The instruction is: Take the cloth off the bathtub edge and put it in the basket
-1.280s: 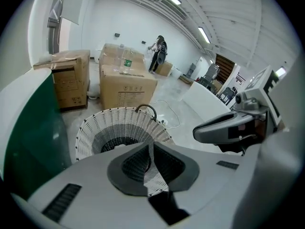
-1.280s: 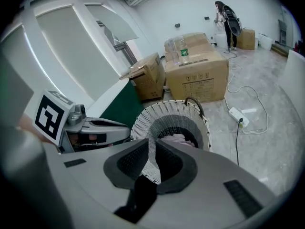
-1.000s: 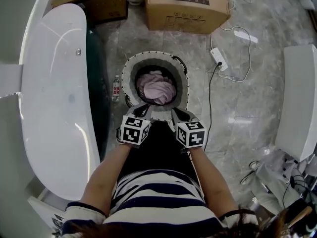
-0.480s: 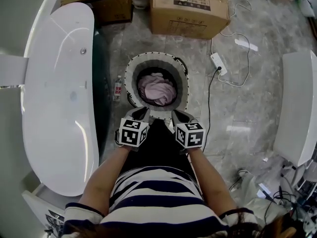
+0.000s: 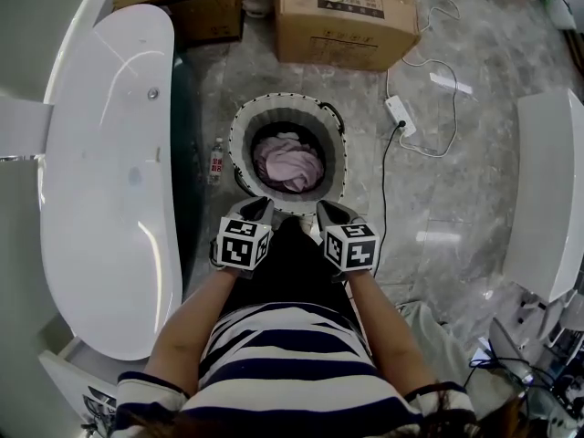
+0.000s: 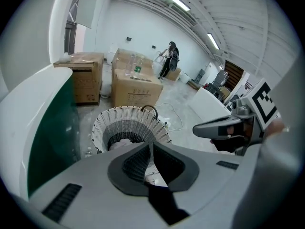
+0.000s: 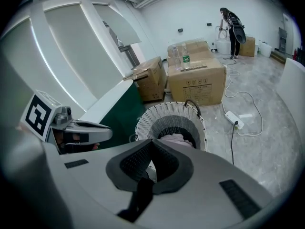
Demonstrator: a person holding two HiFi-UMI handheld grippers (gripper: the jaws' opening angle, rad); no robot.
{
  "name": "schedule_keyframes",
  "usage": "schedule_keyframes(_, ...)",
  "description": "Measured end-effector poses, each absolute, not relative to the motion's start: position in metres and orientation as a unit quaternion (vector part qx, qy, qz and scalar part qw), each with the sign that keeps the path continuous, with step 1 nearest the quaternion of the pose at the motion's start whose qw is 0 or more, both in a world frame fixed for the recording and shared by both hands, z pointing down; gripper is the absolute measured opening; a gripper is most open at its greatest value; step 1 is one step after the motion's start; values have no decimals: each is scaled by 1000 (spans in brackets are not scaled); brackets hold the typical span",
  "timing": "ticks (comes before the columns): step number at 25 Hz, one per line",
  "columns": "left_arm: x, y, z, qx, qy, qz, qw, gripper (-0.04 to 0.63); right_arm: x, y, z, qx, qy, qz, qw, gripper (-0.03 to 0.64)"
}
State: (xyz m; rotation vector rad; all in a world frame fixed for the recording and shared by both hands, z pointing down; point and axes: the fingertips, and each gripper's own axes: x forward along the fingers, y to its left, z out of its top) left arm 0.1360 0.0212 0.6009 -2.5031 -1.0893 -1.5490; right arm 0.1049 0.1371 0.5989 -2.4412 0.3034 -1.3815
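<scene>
Pink cloth in basket, seemingly crumpled, bathtub nearby

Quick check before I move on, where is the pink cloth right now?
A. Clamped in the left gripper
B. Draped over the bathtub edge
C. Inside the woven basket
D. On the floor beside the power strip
C: the head view shows the pink cloth bunched at the bottom of the basket, while the left gripper and right gripper are both shut and empty at its near rim.
</scene>
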Motion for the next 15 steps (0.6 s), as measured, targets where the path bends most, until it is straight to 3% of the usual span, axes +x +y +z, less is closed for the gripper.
schedule_keyframes(15, 138, 14, 597, -805, -335, -489, -8, 41, 107, 133, 591, -855, 109, -482, 156, 26)
